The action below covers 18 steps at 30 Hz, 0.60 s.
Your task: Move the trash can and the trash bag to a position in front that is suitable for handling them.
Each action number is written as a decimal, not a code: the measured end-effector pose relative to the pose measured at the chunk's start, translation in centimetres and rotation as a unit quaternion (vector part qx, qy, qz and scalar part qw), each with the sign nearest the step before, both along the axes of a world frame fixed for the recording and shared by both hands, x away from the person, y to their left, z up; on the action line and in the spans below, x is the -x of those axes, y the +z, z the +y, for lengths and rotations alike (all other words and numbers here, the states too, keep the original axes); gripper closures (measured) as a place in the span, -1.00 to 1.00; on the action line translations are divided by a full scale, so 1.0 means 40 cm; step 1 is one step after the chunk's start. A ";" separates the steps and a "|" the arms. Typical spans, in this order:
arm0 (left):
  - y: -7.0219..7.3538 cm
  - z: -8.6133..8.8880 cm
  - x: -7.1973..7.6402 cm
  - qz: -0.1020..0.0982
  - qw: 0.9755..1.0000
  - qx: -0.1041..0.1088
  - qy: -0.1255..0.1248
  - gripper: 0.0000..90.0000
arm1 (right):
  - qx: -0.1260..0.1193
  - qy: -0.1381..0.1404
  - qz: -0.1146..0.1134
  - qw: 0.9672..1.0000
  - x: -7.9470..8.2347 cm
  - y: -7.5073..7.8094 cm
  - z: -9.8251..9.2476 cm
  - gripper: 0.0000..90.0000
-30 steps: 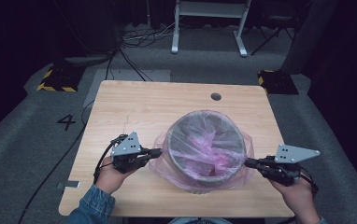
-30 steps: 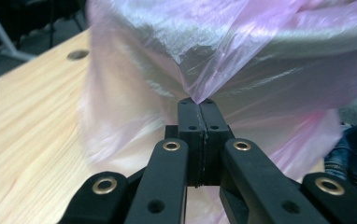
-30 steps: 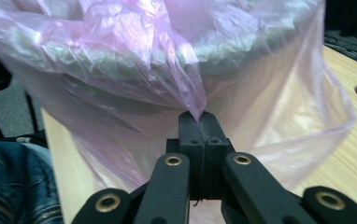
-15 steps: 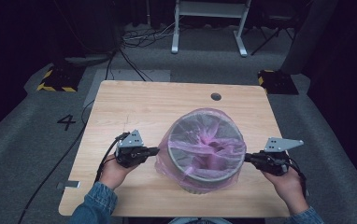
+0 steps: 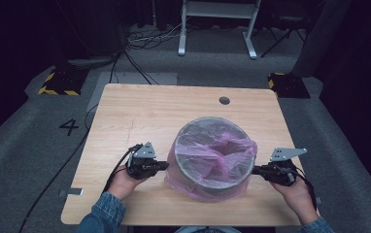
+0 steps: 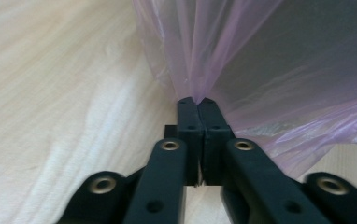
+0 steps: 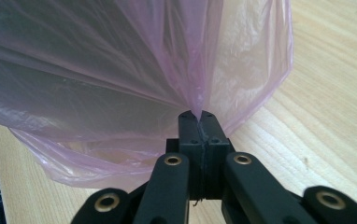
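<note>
left gripper (image 5: 163, 166): jaws pinching bag film, a slit just opening between them | pink bag (image 5: 211, 162): draped over grey bin (image 5: 186, 167), mid-table (image 5: 140, 111) | right gripper (image 5: 257, 170): clamped on film | advice: draw both hems down evenly, level, without tearing; release together.

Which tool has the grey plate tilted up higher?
The right tool, on the bin's right. Its grey plate stands raised, while the left tool carries its plate lower, close over its body.
</note>
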<state>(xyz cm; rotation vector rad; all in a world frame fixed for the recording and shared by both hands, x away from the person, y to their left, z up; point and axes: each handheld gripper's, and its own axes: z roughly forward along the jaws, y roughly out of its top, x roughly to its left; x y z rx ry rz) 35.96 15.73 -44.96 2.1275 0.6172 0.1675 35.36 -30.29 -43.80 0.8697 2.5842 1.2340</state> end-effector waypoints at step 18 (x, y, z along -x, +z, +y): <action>0.102 -0.022 -0.015 -0.063 0.996 0.058 0.007 0.91 | -0.049 0.006 -0.065 0.997 -0.044 0.108 0.021 0.98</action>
